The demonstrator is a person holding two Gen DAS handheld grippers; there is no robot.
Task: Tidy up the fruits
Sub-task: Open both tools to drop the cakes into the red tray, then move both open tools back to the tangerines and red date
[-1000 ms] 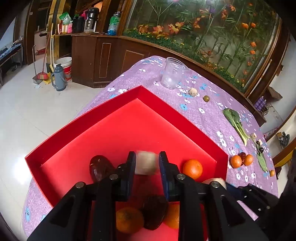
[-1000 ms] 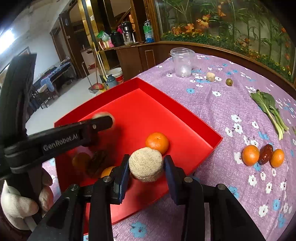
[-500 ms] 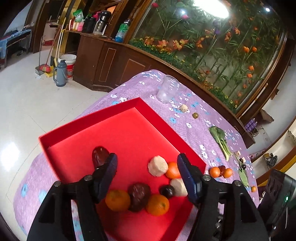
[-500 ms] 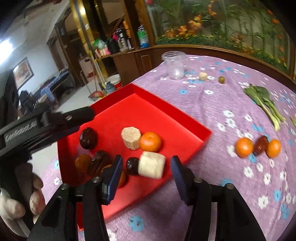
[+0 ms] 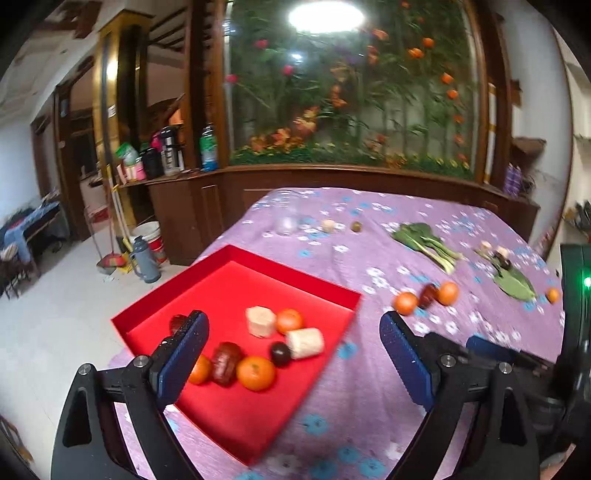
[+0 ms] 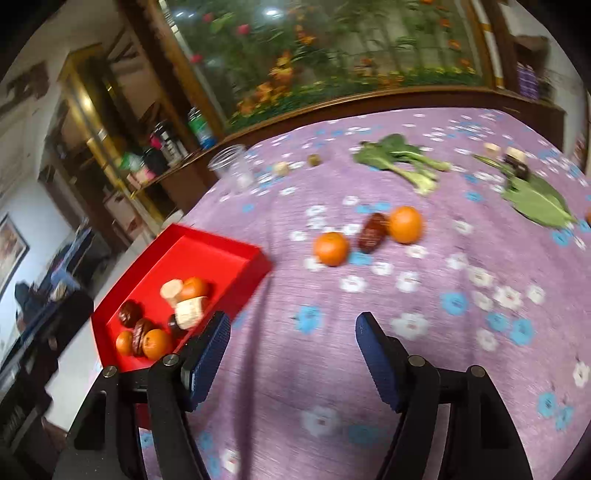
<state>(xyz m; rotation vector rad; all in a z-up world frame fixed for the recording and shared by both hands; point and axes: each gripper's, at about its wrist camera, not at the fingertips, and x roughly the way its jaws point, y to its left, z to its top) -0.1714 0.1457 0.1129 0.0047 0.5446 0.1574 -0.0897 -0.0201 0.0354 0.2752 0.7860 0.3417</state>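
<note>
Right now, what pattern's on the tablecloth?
The tablecloth is purple with small white and blue flowers, clearest in the right wrist view.

Lit from a glaring ceiling lamp (image 5: 320,15) overhead, washed white at its core; dim toward walls; strong fisheye bending and black vignette at corners; motion blur smearing the purple floral tablecloth (image 6: 461,266) and red tray (image 6: 207,254), heavier in right wrist view

Bare purple flowered tablecloth (image 6: 295,369) lies ahead of the wide-open right gripper (image 6: 291,343). The shallow red tray (image 6: 221,254) borders left; two oranges flanking a dark fruit, possibly a date (image 6: 372,232), sit beyond.
</note>
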